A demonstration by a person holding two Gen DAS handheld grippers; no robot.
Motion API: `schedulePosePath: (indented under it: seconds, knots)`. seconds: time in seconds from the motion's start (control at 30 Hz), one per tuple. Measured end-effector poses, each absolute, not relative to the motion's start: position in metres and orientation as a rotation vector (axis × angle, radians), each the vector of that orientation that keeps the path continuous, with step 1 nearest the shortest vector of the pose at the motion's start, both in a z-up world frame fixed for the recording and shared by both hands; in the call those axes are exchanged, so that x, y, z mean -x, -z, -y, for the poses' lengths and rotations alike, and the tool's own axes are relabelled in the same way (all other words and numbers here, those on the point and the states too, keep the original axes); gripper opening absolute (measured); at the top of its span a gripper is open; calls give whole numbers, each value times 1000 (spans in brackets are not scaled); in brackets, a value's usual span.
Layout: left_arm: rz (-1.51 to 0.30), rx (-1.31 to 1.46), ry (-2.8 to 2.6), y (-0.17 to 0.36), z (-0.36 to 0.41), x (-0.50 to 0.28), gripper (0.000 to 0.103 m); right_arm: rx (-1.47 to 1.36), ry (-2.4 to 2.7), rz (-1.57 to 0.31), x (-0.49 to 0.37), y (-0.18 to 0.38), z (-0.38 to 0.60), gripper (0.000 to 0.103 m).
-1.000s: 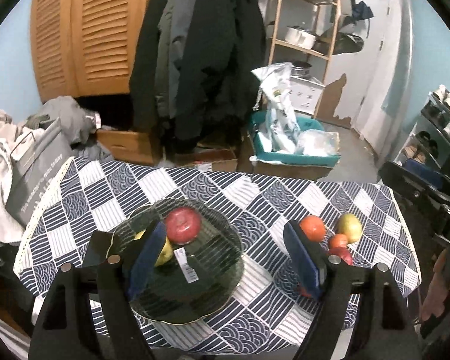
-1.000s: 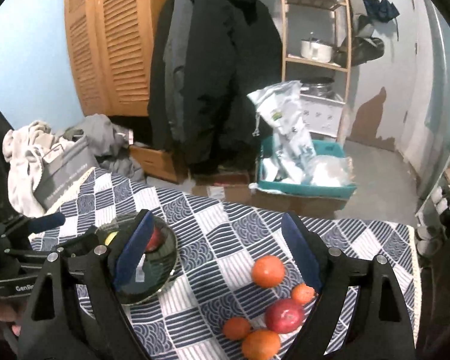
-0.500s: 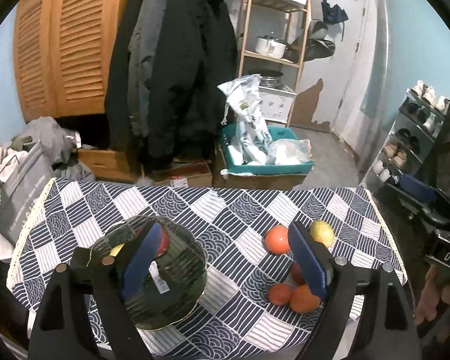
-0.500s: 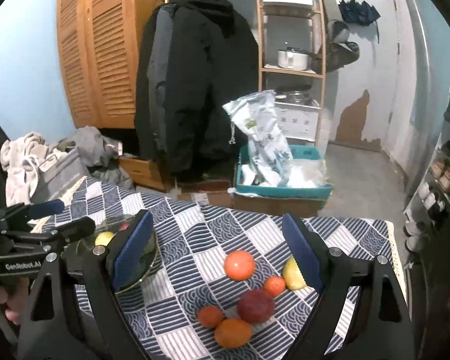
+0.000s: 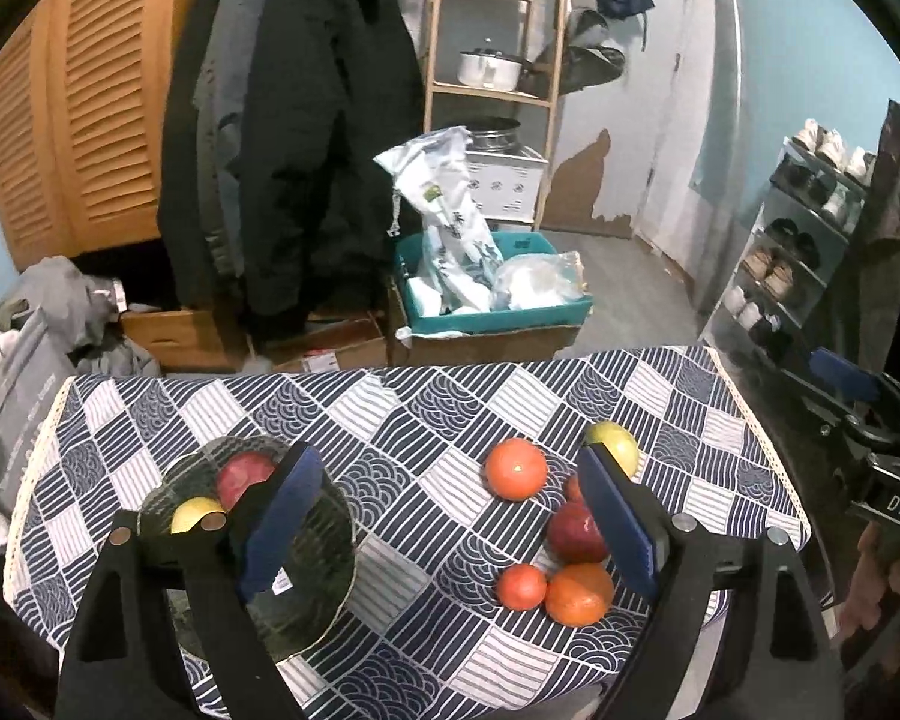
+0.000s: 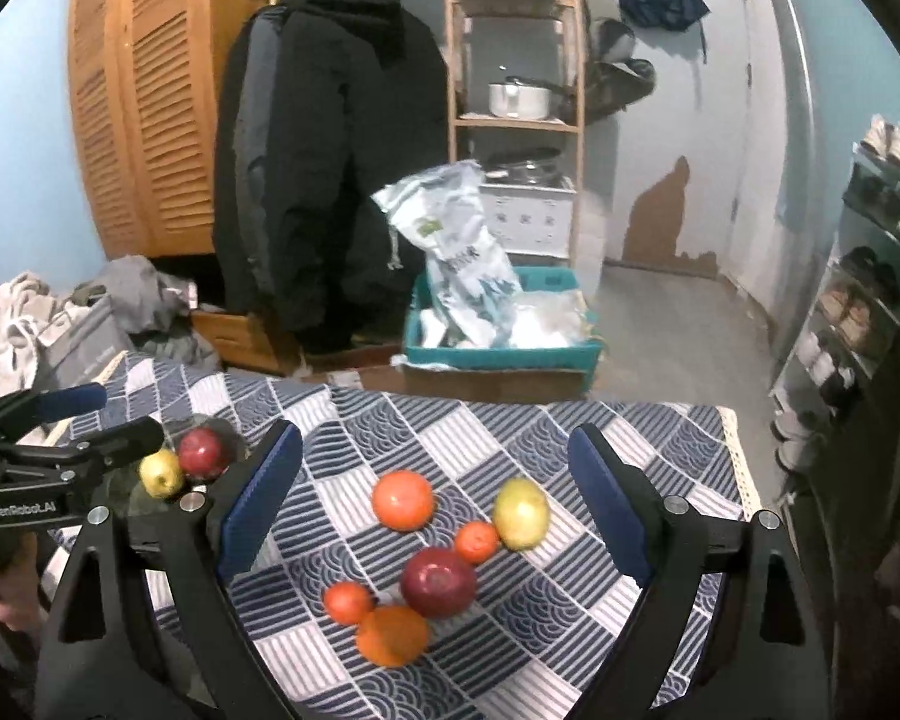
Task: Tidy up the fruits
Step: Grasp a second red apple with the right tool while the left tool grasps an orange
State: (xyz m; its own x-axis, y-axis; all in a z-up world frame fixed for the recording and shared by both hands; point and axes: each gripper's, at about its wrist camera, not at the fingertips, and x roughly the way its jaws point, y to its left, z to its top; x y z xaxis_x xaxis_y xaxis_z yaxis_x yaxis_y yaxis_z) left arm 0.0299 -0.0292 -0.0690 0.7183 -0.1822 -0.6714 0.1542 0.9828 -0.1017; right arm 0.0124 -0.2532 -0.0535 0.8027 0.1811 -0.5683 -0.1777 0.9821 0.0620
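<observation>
A: Left gripper [image 5: 444, 516] first. Its jaws stand wide with nothing between the pads. A second ago it hung low over the bowl [image 5: 324, 588]; now I have it back and up, and the bowl sits behind its left finger. EARLIER views had only part of the pile; now all of it shows.

B: And the right gripper [image 6: 435, 504]?

A: Its jaws are opening, nothing held. The view has swung from the bowl side onto the loose pile, which now lies framed between its fingers.

B: Meaning for the task?

A: My reading: one deposit is finished and the next pick is being lined up. In the bowl: a red apple [image 5: 243, 474] and a yellow fruit [image 5: 195, 513]. Still loose, right of the bowl and well apart from it: a big orange [image 6: 402, 500], a yellow-green fruit [image 6: 521, 513], a small orange [image 6: 476, 542], a dark apple [image 6: 439, 582], and two more oranges touching it on the near side. Six left, so early in the job.

B: Surface, room?

A: Table under a blue-and-white patterned cloth [image 5: 450, 402]. Beyond the bowl: dark coats [image 5: 294, 138] on a rail, louvred wooden doors [image 5: 84, 108]. Further right of the bowl, a teal bin [image 5: 498, 312] of bags, a shelf with a pot [image 5: 489, 69], and shoe racks at the edge.
</observation>
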Motion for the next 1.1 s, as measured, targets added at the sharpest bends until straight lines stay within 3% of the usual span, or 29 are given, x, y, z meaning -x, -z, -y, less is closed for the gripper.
schedulePosePath:
  seconds: [1.1]
  knots:
    - [-1117,-13,173,217,53,-85,89,17,-202,-1071,-80,217,244,90]
